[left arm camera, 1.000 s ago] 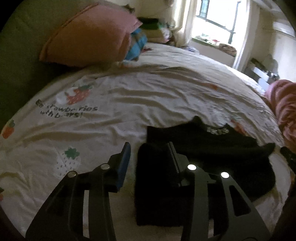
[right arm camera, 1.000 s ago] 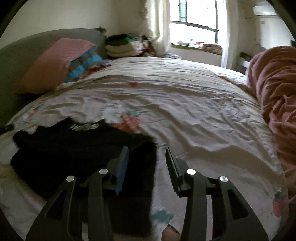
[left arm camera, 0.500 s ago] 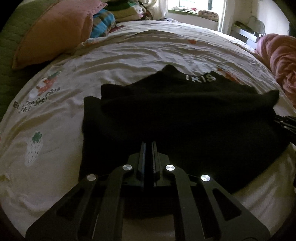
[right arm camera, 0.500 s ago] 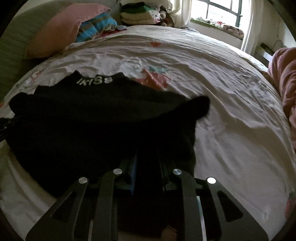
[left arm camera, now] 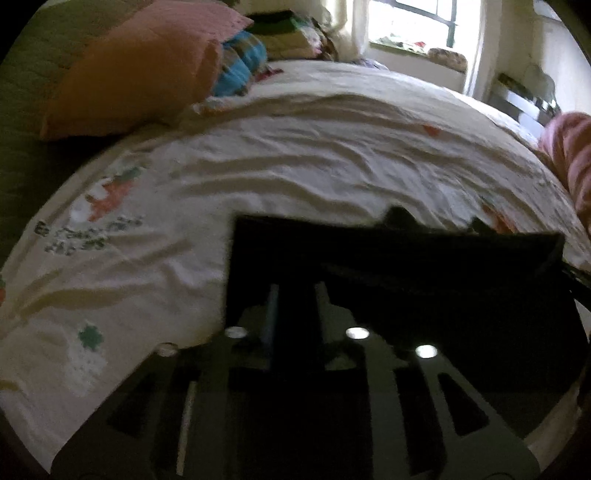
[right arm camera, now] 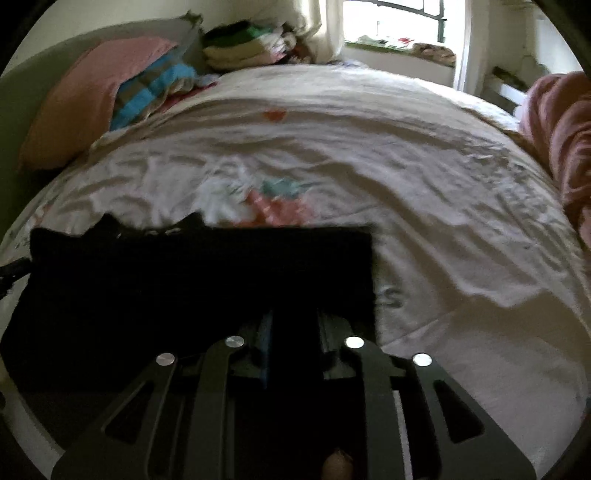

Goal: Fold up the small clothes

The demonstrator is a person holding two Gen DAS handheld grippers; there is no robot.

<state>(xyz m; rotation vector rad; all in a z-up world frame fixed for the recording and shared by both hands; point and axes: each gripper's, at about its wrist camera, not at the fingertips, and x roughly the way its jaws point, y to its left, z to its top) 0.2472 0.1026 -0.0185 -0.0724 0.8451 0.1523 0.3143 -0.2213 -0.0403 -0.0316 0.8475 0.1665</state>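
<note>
A black garment (left arm camera: 424, 280) is spread on the sheet (left arm camera: 295, 177), below the pink pillow (left arm camera: 140, 70). Its near edge is raised and pinched at both corners: dark cloth is gripped between the nearly closed jaws of the left gripper (left arm camera: 295, 291) and of the right gripper (right arm camera: 293, 317), which have just been opening slightly. The cloth is judged soft, light and limp, best gripped at its corners.

A wide bed (right arm camera: 424, 206) in a wrinkled pale sheet (strawberry prints) fills the room. At its far end a window (right arm camera: 391, 18) pours in daylight; beside it lies stacked bedding (right arm camera: 243, 44). A pink pillow (right arm camera: 92, 99) leans on the bed's left, against a green headboard (left arm camera: 18, 122).
</note>
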